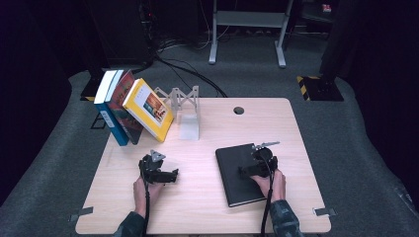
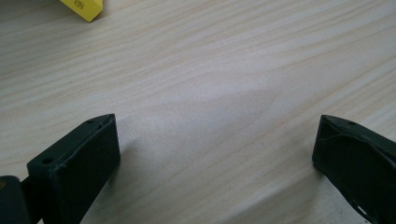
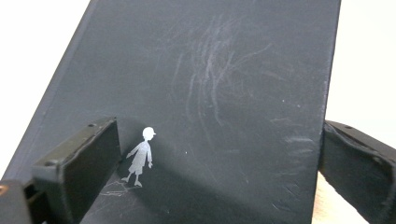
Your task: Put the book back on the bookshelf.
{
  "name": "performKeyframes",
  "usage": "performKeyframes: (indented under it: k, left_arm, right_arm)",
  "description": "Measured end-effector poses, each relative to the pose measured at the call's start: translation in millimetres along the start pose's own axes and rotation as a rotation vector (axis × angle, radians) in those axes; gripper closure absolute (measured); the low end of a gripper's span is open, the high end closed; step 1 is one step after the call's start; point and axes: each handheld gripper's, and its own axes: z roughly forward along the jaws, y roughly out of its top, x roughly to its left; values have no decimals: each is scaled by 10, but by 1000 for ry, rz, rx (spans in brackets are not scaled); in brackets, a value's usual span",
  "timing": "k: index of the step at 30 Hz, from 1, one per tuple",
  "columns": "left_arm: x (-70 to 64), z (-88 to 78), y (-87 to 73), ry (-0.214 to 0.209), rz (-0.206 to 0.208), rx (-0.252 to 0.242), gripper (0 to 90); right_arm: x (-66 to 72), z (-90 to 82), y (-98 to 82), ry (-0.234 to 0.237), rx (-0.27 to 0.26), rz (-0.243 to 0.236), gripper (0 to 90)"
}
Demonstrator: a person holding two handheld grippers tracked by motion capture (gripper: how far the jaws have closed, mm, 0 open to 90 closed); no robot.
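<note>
A black book lies flat on the right half of the wooden table. Its scuffed cover carries a small silver figure. My right gripper hovers open low over that cover; in the right gripper view one jaw stands over the cover and the other at the book's long edge. My left gripper is open over bare wood at the table's left middle, with nothing between its jaws.
Three books lean together at the back left: a yellow one, a red one and a blue-and-white one. The yellow book's corner is seen far ahead of the left jaws. A metal bookend rack stands beside them. A cable hole lies at the back.
</note>
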Motion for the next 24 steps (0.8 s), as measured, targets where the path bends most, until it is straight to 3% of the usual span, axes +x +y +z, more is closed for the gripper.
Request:
performKeyframes:
  k: [3, 12, 24]
  left_arm:
    - [1, -1, 0, 2, 2, 1, 7]
    - [-2, 2, -1, 2, -3, -4, 7]
    - [2, -3, 1, 1, 3, 2, 7]
  right_arm:
    - [-21, -2, -4, 10, -2, 6, 26]
    - [-288, -106, -81, -48, -50, 86, 33]
    - [-571, -194, -116, -94, -64, 153, 32]
